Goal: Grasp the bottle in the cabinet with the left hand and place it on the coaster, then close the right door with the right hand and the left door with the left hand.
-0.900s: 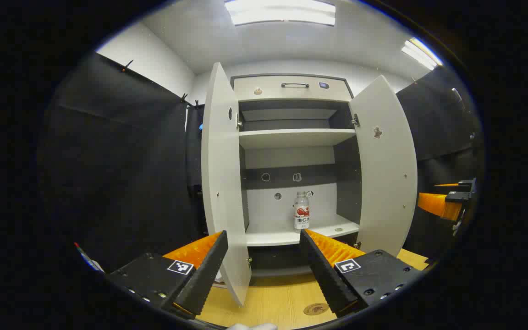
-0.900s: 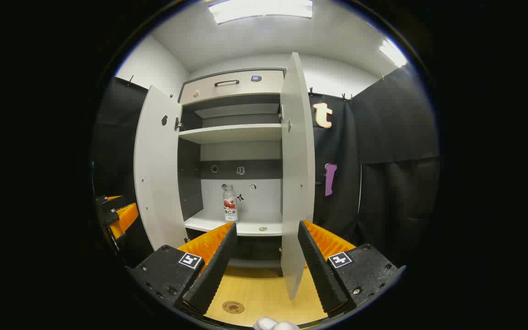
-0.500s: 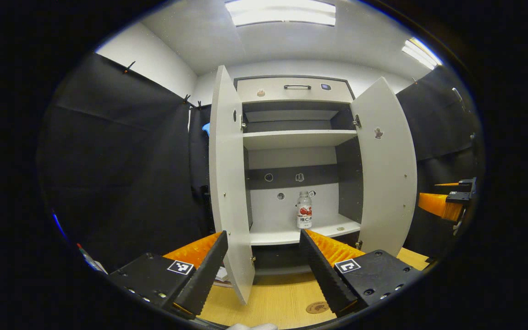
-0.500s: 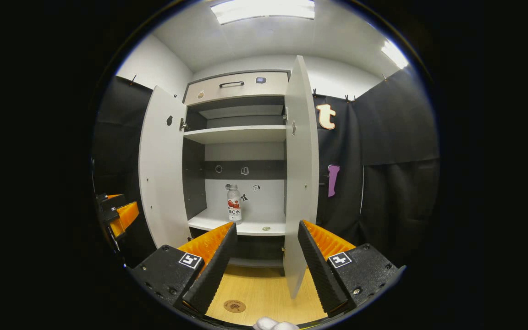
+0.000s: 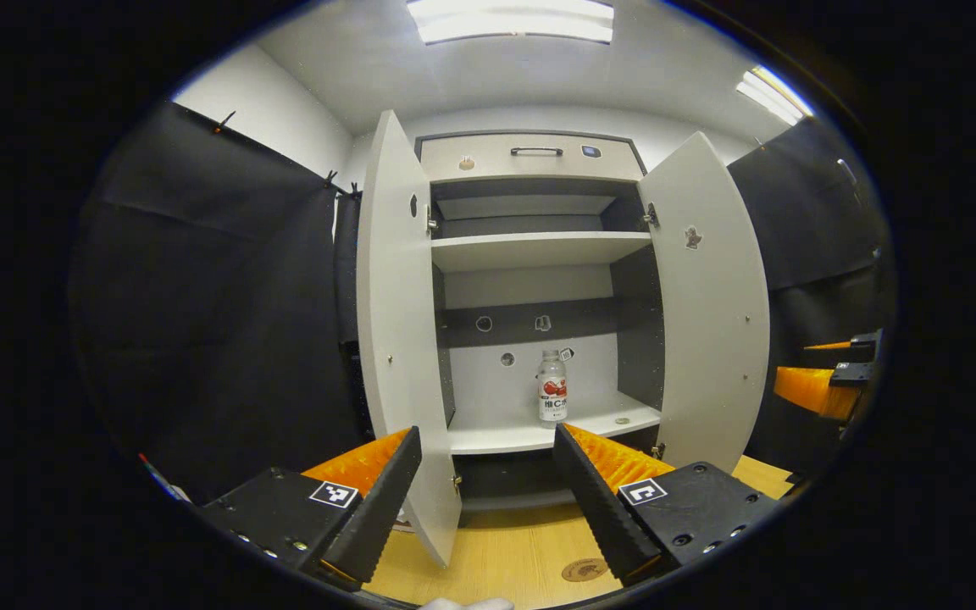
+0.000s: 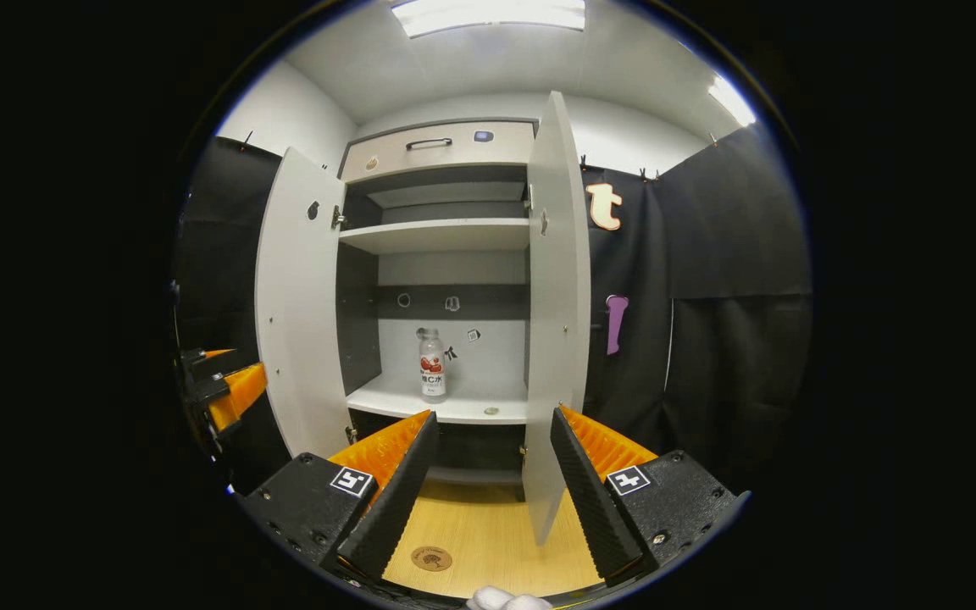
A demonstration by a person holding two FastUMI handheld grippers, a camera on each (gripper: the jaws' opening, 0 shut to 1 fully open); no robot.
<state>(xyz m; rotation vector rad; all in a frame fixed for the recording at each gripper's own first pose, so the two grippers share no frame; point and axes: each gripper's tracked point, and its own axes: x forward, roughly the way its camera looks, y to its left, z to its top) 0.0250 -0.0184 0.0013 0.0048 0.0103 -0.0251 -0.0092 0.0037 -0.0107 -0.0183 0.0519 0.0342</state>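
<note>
Both views have dipped slightly; bottle [image 5: 551, 388] stands ahead of the spread, empty left gripper [image 5: 485, 449]; right gripper [image 6: 492, 432] likewise spread and empty.

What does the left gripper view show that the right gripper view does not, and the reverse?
Left gripper view: the right claw at the right edge, and the right door from its inner face. Right gripper view: the left claw at the left edge, and the left door from its inner face. Both: the bottle standing on the lower shelf, the coaster on the wooden table.
</note>
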